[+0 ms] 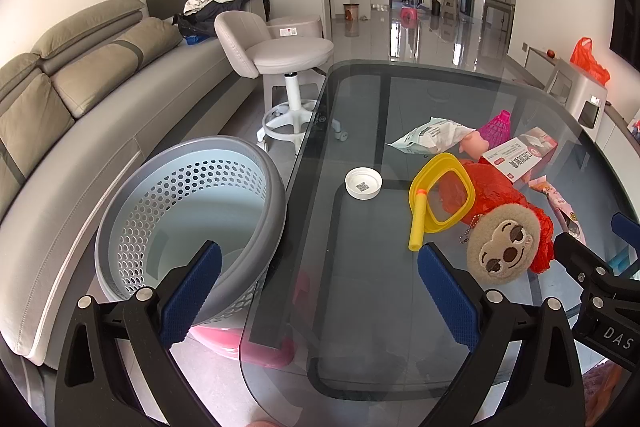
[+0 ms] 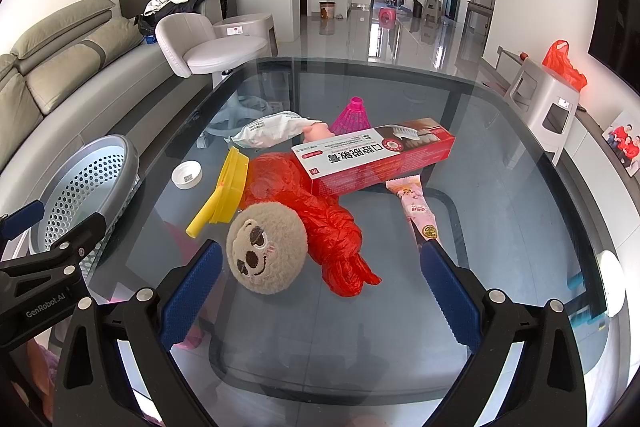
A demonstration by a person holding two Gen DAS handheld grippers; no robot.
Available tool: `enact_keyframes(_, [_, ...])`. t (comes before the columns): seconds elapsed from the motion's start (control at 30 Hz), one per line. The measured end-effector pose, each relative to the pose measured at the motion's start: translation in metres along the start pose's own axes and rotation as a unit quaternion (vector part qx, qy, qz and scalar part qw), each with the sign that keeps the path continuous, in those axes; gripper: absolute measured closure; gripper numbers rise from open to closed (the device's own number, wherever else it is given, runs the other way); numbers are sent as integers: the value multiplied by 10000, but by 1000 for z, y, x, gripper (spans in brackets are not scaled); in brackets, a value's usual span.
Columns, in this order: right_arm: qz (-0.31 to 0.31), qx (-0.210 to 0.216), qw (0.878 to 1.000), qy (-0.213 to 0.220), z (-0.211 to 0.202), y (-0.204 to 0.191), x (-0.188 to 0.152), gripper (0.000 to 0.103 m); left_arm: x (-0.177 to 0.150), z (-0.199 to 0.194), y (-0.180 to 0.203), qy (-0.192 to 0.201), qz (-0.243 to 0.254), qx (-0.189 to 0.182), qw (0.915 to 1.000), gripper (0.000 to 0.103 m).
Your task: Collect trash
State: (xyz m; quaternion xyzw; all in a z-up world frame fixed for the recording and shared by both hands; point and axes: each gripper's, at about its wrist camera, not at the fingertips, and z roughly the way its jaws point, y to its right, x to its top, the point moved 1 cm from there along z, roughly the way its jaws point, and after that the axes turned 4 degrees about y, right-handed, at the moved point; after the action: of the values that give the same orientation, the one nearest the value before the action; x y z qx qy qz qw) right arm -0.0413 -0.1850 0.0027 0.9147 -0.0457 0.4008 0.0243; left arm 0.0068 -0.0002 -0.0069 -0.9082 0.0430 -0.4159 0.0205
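Note:
A grey perforated bin (image 1: 188, 211) (image 2: 86, 187) stands on the floor at the glass table's left edge (image 1: 304, 155). On the table lie a white cap (image 1: 363, 183) (image 2: 187, 175), a crumpled red plastic bag (image 2: 320, 211) (image 1: 492, 187), a white wrapper (image 1: 430, 135) (image 2: 272, 129), a red-and-white toothpaste box (image 2: 372, 157) (image 1: 520, 153) and a pink snack wrapper (image 2: 418, 211). My left gripper (image 1: 320, 287) is open above the table's near left edge, nothing between its fingers. My right gripper (image 2: 320, 287) is open just short of the red bag and a plush sloth head (image 2: 266, 251).
A yellow toy magnifier frame (image 1: 440, 195) (image 2: 228, 187) and a pink shuttlecock (image 2: 354, 115) lie among the trash. A grey stool chair (image 1: 276, 55) and a sofa (image 1: 60, 99) stand to the left. A pink object (image 1: 256, 343) sits under the table beside the bin.

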Motion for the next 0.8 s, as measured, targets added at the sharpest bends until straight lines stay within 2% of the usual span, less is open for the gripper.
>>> enact_keyframes(0.8, [18,32,10000,-1,0,2,0,8,0,0,0,7,13,12,10000,7])
